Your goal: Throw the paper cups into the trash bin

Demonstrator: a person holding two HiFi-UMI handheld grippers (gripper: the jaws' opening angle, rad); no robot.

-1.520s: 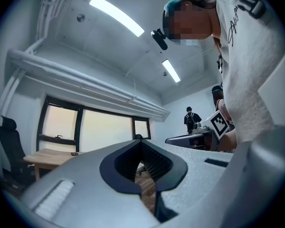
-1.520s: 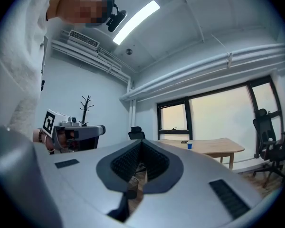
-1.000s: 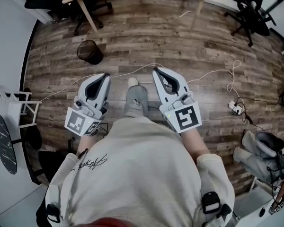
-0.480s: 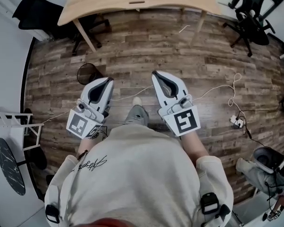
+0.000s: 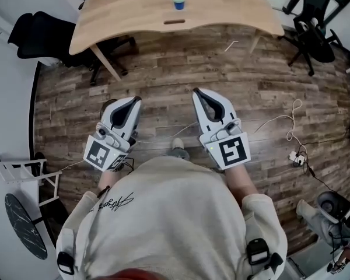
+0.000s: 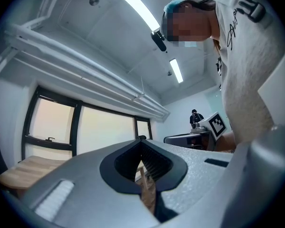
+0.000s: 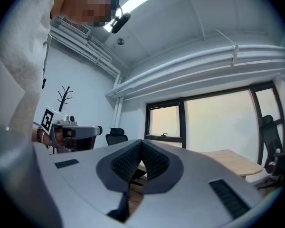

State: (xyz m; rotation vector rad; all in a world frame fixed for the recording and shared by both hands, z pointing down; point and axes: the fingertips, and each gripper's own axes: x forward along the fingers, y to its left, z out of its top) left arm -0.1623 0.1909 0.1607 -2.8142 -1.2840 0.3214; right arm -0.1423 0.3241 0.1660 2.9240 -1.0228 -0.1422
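Note:
A blue-green paper cup [image 5: 178, 2] stands on the wooden table [image 5: 122, 13] at the top of the head view, well beyond both grippers. My left gripper [image 5: 135, 100] and right gripper [image 5: 198, 92] are held side by side over the wood floor, pointing toward the table. Both are shut, with nothing between their jaws. The left gripper view shows its jaw tips [image 6: 141, 139] meeting against windows and ceiling. The right gripper [image 7: 141, 141] shows the same. No trash bin shows now; my left gripper covers the spot where it last showed.
Black office chairs stand at the table's left end [image 5: 38, 34] and at the far right [image 5: 312, 31]. White cables [image 5: 289, 121] and a power strip [image 5: 293, 155] lie on the floor at right. A white rack [image 5: 23, 174] and a round dark table [image 5: 24, 217] stand at the left.
The view has advanced toward the table: the table and cup came into sight at the top, and the black mesh bin slid down the picture and behind my left gripper. Both grippers stayed shut.

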